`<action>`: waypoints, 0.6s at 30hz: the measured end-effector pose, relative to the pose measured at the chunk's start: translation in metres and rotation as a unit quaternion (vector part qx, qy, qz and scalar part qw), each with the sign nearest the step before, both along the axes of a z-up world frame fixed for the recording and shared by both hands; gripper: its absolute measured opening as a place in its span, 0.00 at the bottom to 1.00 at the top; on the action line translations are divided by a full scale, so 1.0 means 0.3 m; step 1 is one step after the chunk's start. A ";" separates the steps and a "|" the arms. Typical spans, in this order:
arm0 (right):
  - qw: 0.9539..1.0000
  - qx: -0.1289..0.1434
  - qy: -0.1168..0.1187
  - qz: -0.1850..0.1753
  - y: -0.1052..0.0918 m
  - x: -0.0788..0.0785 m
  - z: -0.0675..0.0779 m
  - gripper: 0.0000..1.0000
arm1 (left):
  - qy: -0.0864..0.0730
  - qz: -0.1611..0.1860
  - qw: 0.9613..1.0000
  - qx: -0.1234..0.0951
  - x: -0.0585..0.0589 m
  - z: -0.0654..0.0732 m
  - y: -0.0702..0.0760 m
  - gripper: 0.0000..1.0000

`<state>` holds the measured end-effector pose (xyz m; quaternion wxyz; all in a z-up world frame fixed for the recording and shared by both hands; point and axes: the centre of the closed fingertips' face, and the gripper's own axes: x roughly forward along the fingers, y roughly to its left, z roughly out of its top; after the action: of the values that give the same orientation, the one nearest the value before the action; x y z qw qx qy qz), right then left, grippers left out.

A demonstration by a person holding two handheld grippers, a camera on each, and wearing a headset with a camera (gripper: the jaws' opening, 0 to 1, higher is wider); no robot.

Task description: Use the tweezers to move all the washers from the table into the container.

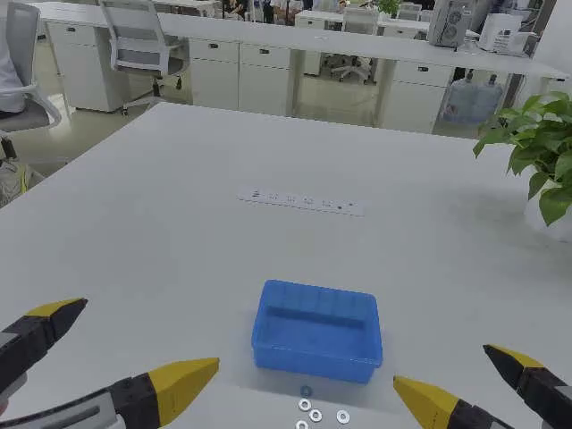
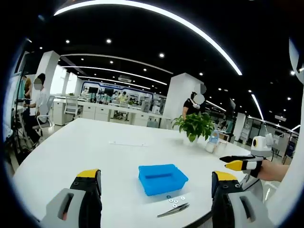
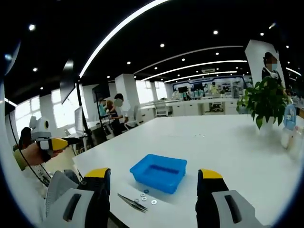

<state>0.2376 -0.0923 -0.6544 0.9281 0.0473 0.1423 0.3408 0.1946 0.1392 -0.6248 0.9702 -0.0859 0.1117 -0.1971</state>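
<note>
Several washers (image 1: 315, 414) look tiny, light, slippery; we'd pinch thin stiff tweezers (image 2: 173, 210) mid-body. Left gripper (image 2: 155, 175), right gripper (image 3: 153, 173) spread wide, empty.

My left hand-held gripper (image 1: 151, 332) has black jaws capped in bright yellow, and my right hand-held gripper (image 1: 440, 365) wears the same two colours (in their own views the jaw housings read pale grey). The container (image 1: 317, 335) is a plain, saturated blue with no pattern. The washers (image 1: 315, 415) are silvery with dark centres. The tweezers (image 2: 173, 209) look dark metallic grey. The tabletop (image 1: 179, 223) is a flat off-white, and the power strip (image 1: 302, 201) on it is white with small dark marks. The potted plant (image 1: 536, 143) has green leaves above a white pot.
</note>
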 end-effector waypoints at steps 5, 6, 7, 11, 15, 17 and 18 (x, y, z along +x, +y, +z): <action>1.000 -0.009 0.000 0.003 0.000 -0.014 0.004 0.73 | 0.001 -0.004 1.000 -0.007 0.012 0.003 -0.005 0.99; 1.000 -0.008 -0.001 0.002 -0.002 -0.019 0.008 0.73 | 0.001 -0.006 1.000 -0.007 0.015 0.002 -0.008 0.99; 1.000 -0.009 -0.003 0.000 -0.007 -0.025 0.011 0.73 | 0.002 -0.009 1.000 -0.006 0.020 0.000 -0.014 0.99; 1.000 -0.020 -0.001 -0.015 -0.047 -0.042 -0.008 0.72 | 0.005 -0.027 1.000 -0.008 0.042 -0.006 -0.051 0.99; 0.999 -0.011 0.005 -0.035 -0.087 -0.047 -0.014 0.72 | 0.004 -0.046 0.999 -0.002 0.059 -0.003 -0.088 0.99; 0.999 0.004 0.006 -0.039 -0.089 -0.040 -0.003 0.72 | 0.002 -0.052 0.999 -0.001 0.066 0.001 -0.099 0.99; 0.999 0.004 0.005 -0.039 -0.086 -0.036 0.001 0.72 | 0.001 -0.053 0.999 -0.001 0.069 0.002 -0.102 0.99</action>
<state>0.2268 -0.1181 -0.6542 0.9399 0.0582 0.1432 0.3043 0.2152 0.1086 -0.6243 0.9582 -0.0811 0.1170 -0.2483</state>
